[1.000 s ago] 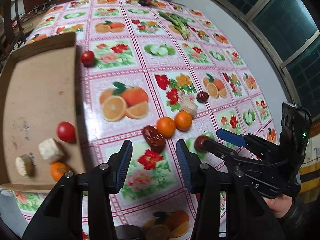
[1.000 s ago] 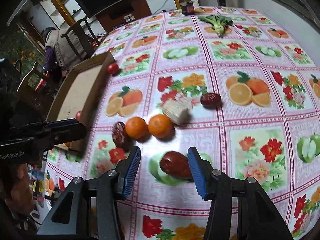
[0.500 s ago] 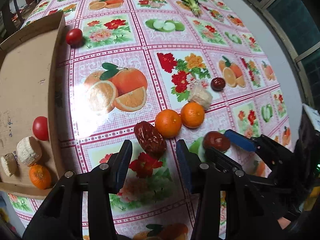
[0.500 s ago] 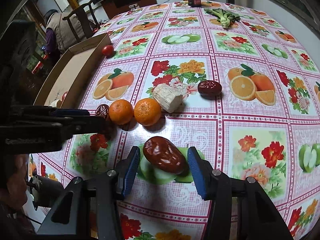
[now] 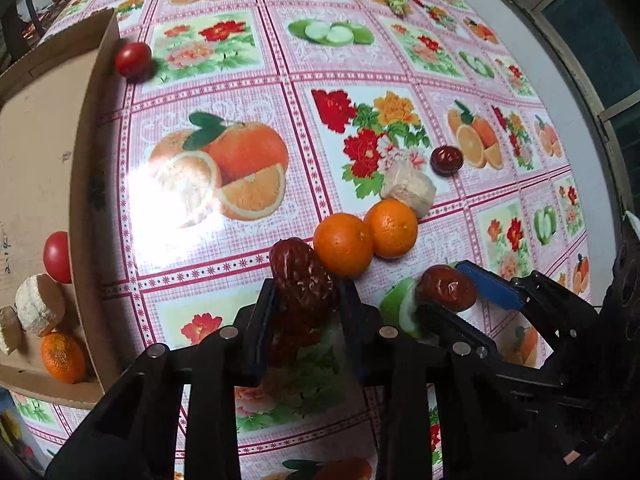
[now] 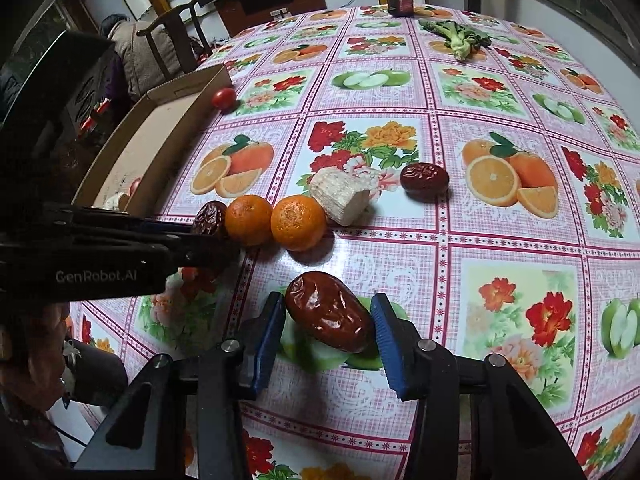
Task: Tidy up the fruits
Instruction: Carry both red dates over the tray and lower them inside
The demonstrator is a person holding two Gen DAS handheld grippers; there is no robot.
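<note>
Our left gripper (image 5: pixel 306 300) has its jaws clamped on a wrinkled date (image 5: pixel 303 276), while our right gripper (image 6: pixel 326 338) brackets another date (image 6: pixel 328 312), jaws wide, two oranges (image 6: pixel 298 222) at eleven o'clock.

left tongs (image 5: pixel 306 300): black, silver screws | right tongs (image 6: pixel 328 328): black, blue ribbed pads, silver screws

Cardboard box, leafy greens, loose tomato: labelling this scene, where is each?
cardboard box (image 5: pixel 36 152), left wrist view, bare floor.
leafy greens (image 6: pixel 458 38), right wrist view, stalk.
loose tomato (image 6: pixel 223 98), right wrist view, its middle.
</note>
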